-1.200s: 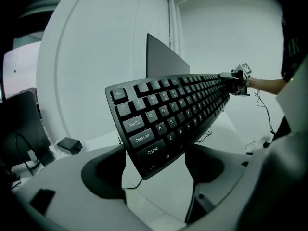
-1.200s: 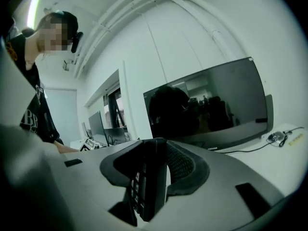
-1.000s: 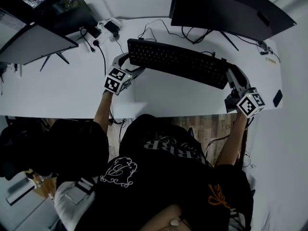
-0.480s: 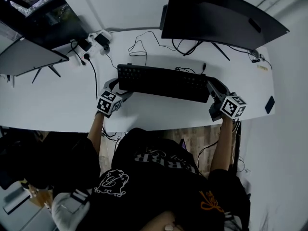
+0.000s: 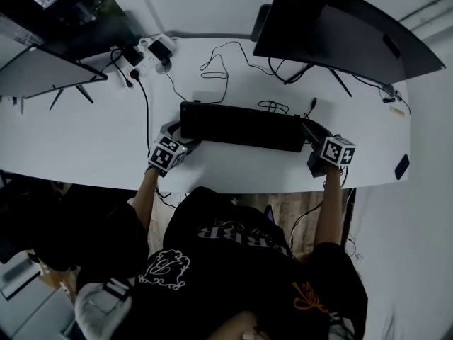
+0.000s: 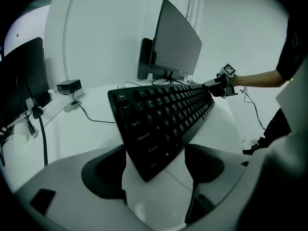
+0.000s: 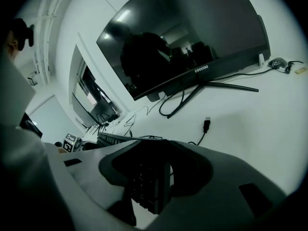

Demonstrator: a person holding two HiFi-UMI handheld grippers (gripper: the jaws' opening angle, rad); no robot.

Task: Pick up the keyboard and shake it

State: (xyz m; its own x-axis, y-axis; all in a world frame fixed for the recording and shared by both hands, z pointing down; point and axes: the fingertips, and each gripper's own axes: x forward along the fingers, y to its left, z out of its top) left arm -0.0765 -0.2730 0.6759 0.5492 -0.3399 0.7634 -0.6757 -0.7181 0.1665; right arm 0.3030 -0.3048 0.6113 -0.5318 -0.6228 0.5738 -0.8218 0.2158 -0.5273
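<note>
Keyboard (image 5: 241,126) placement first: it stretches left to right along the front part of the white bench (image 5: 78,147), directly ahead of you and low over the surface. You cannot tell whether it rests there or hangs just clear. Behind it, to your right, a wide curved monitor (image 5: 340,27) stands on thin splayed legs. A second monitor (image 5: 42,69) stands at the bench's far left. The black keyboard looks level in the head view, keys up, its near edge close to the bench's front edge. Your left gripper (image 5: 182,134) has the keyboard's left end: the corner with the Ctrl and Shift keys sits between the jaws, which are partway closed against its edges. Your right gripper (image 5: 309,134) has the right end, seen edge-on between its jaws, which are likewise partway closed on it. A power strip (image 5: 152,48) with plugs lies at the back left. A looped cable (image 5: 216,66) lies behind the keyboard, and a loose USB plug (image 7: 206,125) lies near the curved monitor's foot.
</note>
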